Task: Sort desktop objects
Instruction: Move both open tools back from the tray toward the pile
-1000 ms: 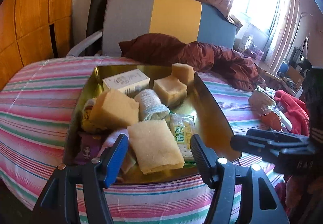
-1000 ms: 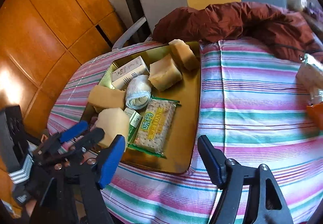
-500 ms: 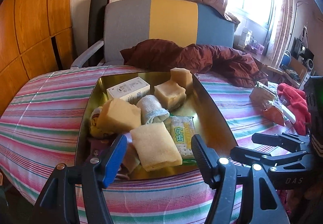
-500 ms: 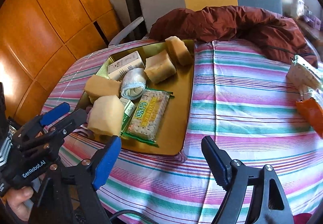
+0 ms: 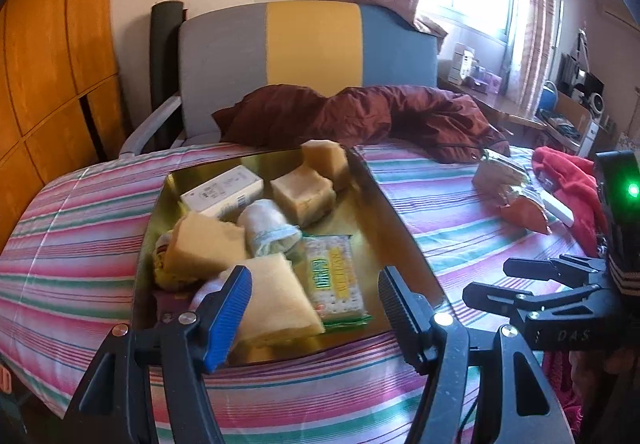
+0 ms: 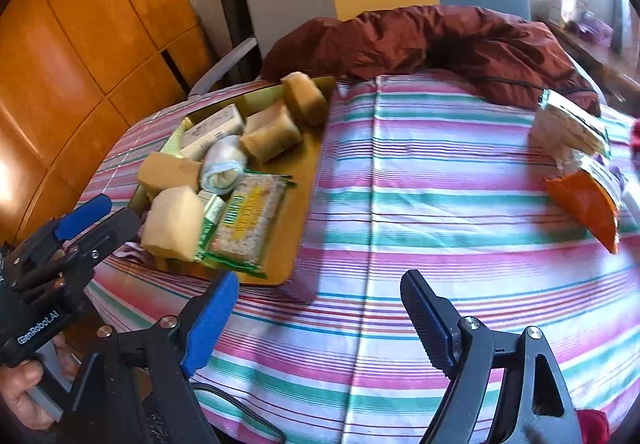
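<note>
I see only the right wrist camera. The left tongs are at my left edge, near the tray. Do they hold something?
Observer: No. The left wrist view shows the left tongs open and gripping nothing; the nearest sponge lies in the tray ahead of them.
Operator: What is to the right of the orange packet? My picture ends there.
Observer: A red cloth lies bunched near the table edge, past the orange packet.
Operator: Is anything between them?
Observer: A small white object; I cannot tell what it is.
</note>
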`<state>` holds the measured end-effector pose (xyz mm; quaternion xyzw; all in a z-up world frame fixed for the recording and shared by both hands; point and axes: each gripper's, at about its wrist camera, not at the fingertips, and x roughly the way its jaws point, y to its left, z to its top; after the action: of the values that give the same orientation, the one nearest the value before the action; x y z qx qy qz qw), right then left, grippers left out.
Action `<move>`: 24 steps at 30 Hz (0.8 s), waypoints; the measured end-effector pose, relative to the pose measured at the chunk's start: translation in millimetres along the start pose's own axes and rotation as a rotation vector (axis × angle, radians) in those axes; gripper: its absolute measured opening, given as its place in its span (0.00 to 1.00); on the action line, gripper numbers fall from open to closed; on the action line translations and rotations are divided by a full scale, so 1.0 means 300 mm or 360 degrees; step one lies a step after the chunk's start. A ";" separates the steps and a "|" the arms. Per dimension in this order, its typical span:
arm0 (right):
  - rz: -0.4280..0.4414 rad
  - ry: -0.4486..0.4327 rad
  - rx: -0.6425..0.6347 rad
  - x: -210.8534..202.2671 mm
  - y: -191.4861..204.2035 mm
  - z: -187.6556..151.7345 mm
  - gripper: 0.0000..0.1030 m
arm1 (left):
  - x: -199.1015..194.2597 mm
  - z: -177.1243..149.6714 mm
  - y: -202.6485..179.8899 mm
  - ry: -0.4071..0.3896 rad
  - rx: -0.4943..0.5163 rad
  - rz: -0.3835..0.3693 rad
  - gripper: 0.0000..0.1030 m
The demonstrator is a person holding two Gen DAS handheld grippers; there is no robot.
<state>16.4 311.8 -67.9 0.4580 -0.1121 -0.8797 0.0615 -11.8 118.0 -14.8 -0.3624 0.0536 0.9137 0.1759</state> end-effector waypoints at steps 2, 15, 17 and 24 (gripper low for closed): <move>-0.0026 0.0002 0.0023 -0.007 -0.029 -0.004 0.81 | 0.003 0.002 -0.019 0.0000 0.0022 -0.0024 0.65; -0.0264 -0.0033 0.0209 -0.124 -0.316 -0.001 0.81 | 0.044 0.019 -0.167 0.0046 0.0191 -0.0159 0.65; -0.0306 -0.0037 0.0257 -0.148 -0.382 0.001 0.82 | 0.050 0.020 -0.179 0.0053 0.0204 -0.0172 0.65; -0.0498 -0.0043 0.0344 -0.228 -0.600 0.002 0.82 | 0.087 0.028 -0.228 0.0103 0.0244 -0.0227 0.65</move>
<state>54.2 500.3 -58.8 0.4620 -0.1343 -0.8674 -0.1271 -10.3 191.2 -24.4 -0.3802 0.1031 0.8799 0.2659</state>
